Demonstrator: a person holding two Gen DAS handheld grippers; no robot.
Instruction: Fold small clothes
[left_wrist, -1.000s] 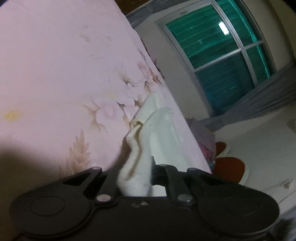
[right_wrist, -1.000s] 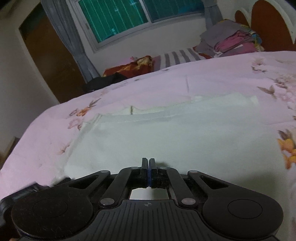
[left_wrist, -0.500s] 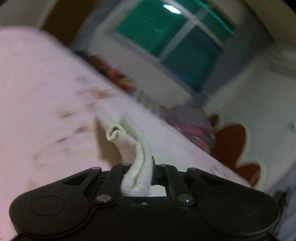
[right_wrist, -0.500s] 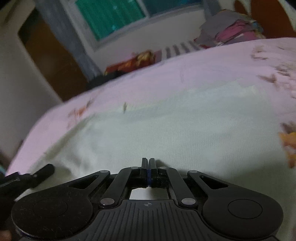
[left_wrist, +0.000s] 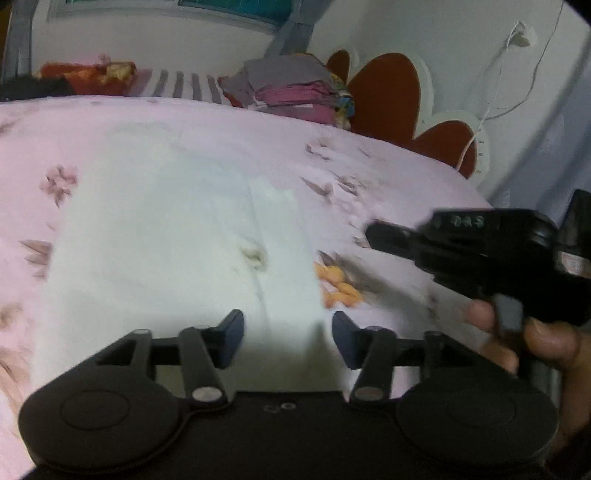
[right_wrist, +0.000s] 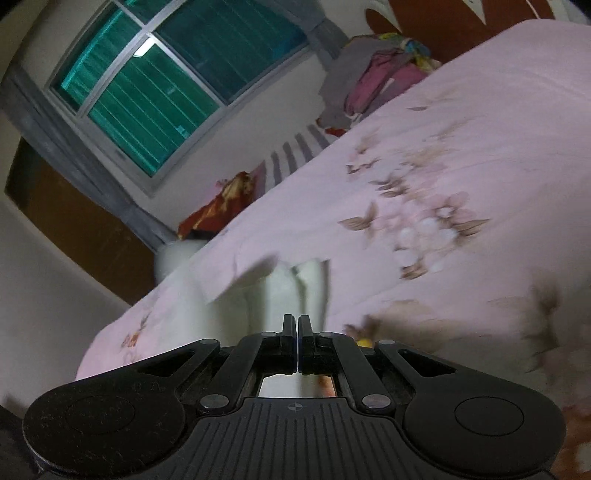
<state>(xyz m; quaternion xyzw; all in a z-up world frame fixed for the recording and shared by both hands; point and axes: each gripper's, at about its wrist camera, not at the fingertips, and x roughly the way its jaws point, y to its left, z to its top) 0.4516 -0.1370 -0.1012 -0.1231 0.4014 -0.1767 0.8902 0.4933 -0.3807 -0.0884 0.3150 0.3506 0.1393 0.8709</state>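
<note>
We are finding the white garment (left_wrist: 166, 236) lying flat on the pink floral bedspread (left_wrist: 369, 166), with a vertical fold line running down it right of centre and a small dark mark beside that line. The left gripper (left_wrist: 288, 338) is hovering over the garment's near edge; its jaws are opening, and we are seeing nothing pinched between them, only cloth lying beneath the gap. Along the far side of the bed we are noting, in order, a red patterned bundle (left_wrist: 88, 72), a striped cloth (left_wrist: 184, 83), a stack of folded clothes (left_wrist: 295, 88) and a red headboard (left_wrist: 388, 96), with a white cable (left_wrist: 495, 92) hanging on the wall. At the right, the right gripper (left_wrist: 373, 232) is reaching in over the bedspread just beside the garment's right edge, held by a hand (left_wrist: 517, 339). Its jaws are standing closed together, and whether cloth is caught between them we cannot tell.
</note>
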